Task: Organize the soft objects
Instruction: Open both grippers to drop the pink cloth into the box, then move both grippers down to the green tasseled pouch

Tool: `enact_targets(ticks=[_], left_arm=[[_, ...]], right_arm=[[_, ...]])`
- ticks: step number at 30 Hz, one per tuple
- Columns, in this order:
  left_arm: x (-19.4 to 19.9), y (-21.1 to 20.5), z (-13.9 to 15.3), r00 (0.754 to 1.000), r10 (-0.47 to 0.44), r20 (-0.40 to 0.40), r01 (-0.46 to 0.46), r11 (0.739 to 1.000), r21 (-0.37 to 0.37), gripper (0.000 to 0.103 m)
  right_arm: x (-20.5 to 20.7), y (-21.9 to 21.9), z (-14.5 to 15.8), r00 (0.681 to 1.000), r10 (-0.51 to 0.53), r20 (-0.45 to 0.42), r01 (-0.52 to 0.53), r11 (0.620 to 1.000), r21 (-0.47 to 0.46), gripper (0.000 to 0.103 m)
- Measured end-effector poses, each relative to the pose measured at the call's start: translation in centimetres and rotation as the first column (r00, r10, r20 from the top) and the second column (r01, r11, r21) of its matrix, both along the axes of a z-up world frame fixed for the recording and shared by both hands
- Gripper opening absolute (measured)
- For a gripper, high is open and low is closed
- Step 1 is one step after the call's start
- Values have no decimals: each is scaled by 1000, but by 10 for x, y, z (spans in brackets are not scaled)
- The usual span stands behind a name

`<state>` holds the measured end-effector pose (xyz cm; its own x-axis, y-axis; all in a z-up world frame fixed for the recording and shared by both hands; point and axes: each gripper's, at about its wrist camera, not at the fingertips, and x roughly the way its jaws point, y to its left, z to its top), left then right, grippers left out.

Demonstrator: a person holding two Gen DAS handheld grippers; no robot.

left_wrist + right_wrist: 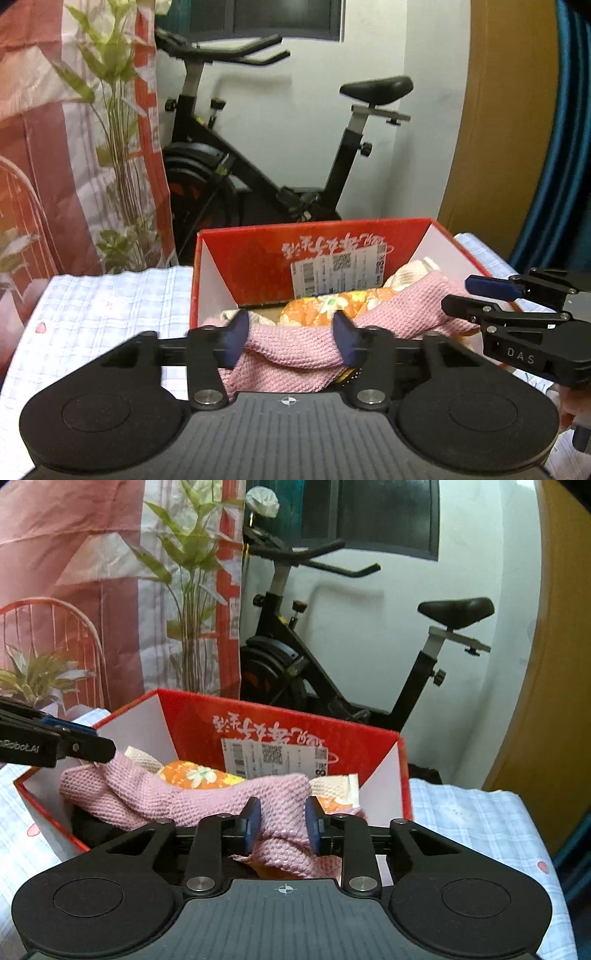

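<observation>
A red cardboard box [314,254] is seen standing open on a surface covered with a pale checked cloth [96,306], set towards the cloth's far edge. A pink knitted cloth [207,797] is draped inside the box, lying over an orange floral cloth [192,773] and a cream-coloured piece [334,786], and its near part is bunched up at the box's near edge.

The left gripper [291,339] is held at the near left part of the box with its blue pads [236,339] parted; the pink cloth passes between them, and the pads are not seen pressing on it (slack fabric sags in the gap). The right gripper [282,825] is placed at the near right part of the box, its pads [253,825] narrowly apart with a fold of the same pink cloth between them; contact at the sides looks light, and a firm pinch is not shown.

An exercise bike [332,657] and a leafy plant [114,110] are seen beyond the far edge.
</observation>
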<state>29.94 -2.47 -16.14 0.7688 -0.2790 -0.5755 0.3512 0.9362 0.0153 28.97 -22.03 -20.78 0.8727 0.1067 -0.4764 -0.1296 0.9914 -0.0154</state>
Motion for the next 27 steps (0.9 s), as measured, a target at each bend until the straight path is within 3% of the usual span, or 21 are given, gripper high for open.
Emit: enact_targets(ticks=[5,11,17,27], left_arm=[[-24,3,9,1000,1,9,-1,1000,-7,66],[-64,7,9,1000,-6,26,6,1000,11,74],[-101,11,-10,1000,2,9,-2,1000,-7,75],[-127,11,-61,994,3,-107,-6,1000,-26,75]], right_arm=[[-21,-14,14,1000,16,26,-17,999,27,57],[-64,-40,27,997,55,61,-59,995,75,76],[-112,-65,12,994,96,43,-99,991,85,83],[-165,-56,-57,977,190,-93,-183,980,80,80]])
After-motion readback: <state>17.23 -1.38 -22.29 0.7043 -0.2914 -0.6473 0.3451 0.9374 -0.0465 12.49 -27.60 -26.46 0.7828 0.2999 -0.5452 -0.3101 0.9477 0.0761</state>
